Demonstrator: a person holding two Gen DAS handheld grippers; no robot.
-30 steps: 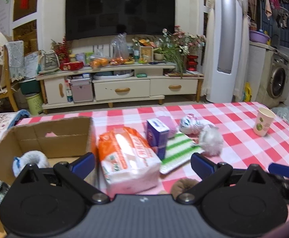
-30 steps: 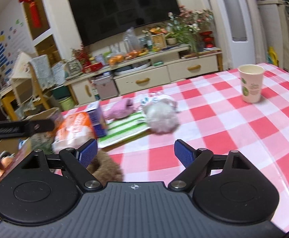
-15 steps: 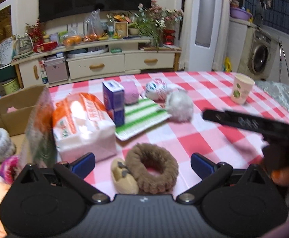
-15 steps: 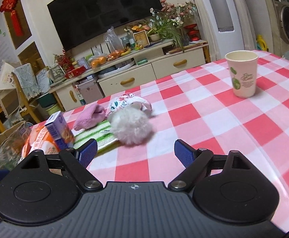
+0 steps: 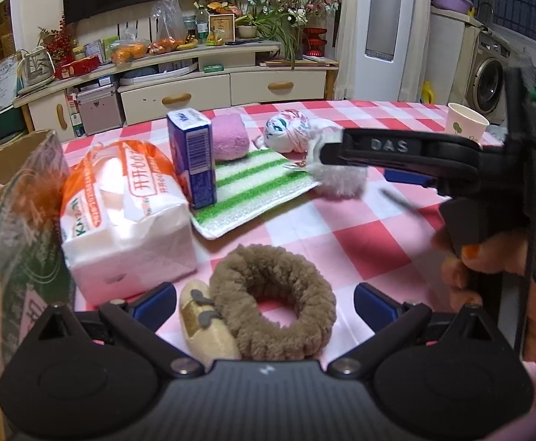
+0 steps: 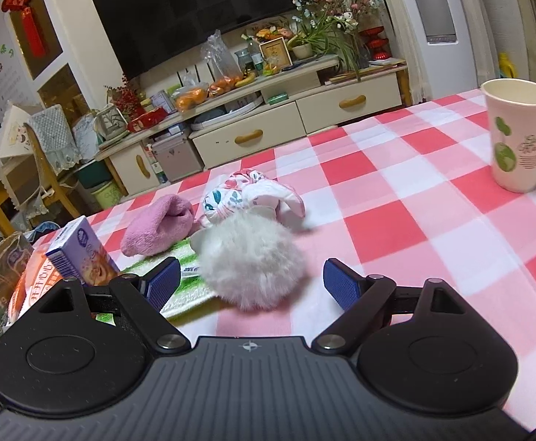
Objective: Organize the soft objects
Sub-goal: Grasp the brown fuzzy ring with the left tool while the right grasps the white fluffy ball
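My left gripper [image 5: 264, 303] is open, its blue pads either side of a brown fuzzy ring [image 5: 273, 299] with a small beige plush [image 5: 203, 325] against it. In the right wrist view my right gripper [image 6: 251, 283] is open around a white fluffy pompom [image 6: 251, 264]. Behind the pompom lie a floral cloth bundle [image 6: 246, 194] and a pink rolled towel [image 6: 159, 226]. The right gripper also shows in the left wrist view as a black body [image 5: 415, 156] above the pompom [image 5: 338, 183], held by a hand [image 5: 503, 286].
A tissue pack [image 5: 121, 217], a blue carton [image 5: 192, 156] and a green striped sponge cloth [image 5: 253, 191] lie on the red checked tablecloth [image 6: 396, 198]. A cardboard box [image 5: 18, 161] stands at the left. A paper cup [image 6: 518, 136] stands at the far right.
My left gripper swung right, away from the box, and came down over the brown ring. My right gripper moved forward until its pads flank the white pompom.
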